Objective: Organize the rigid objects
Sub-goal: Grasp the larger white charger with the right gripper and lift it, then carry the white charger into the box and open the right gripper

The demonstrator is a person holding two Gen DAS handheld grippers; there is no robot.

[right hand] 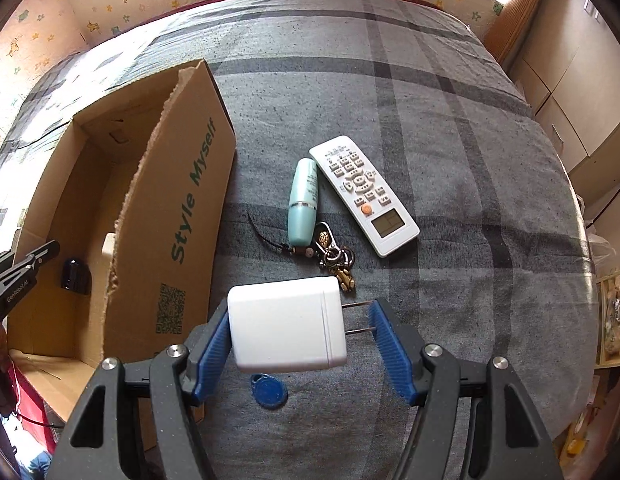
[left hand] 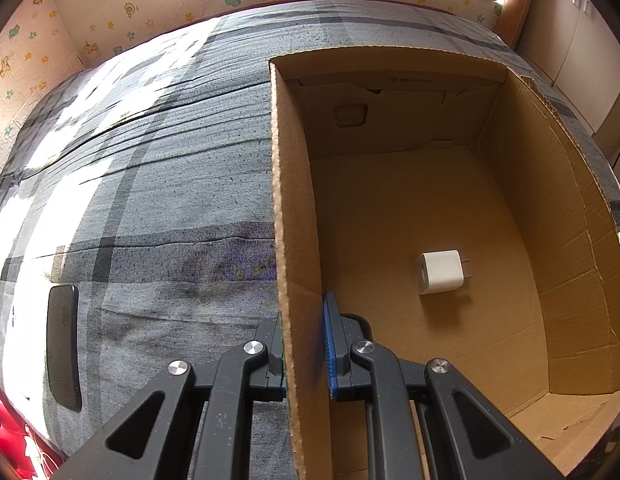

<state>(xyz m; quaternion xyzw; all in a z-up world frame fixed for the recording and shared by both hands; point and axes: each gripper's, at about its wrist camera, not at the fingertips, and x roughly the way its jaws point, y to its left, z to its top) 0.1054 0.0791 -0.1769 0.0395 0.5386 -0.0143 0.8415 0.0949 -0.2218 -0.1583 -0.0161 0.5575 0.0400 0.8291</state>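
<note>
An open cardboard box (left hand: 558,240) lies on a grey checked bed cover; it also shows in the right wrist view (right hand: 182,208). A small white charger (left hand: 440,272) lies on the box floor. My left gripper (left hand: 304,344) is shut on the box's left wall (left hand: 294,240). My right gripper (right hand: 302,332) is shut on a larger white charger (right hand: 284,326), its prongs against the right finger, held above the cover to the right of the box. A white remote (right hand: 364,194), a teal bottle (right hand: 304,202), a bunch of keys (right hand: 334,256) and a blue key fob (right hand: 269,392) lie on the cover.
A black flat object (left hand: 63,344) lies on the cover left of the box. Patterned walls stand behind the bed, with cabinets (right hand: 570,92) to the right. Something red (left hand: 10,436) sits at the bed's near left edge.
</note>
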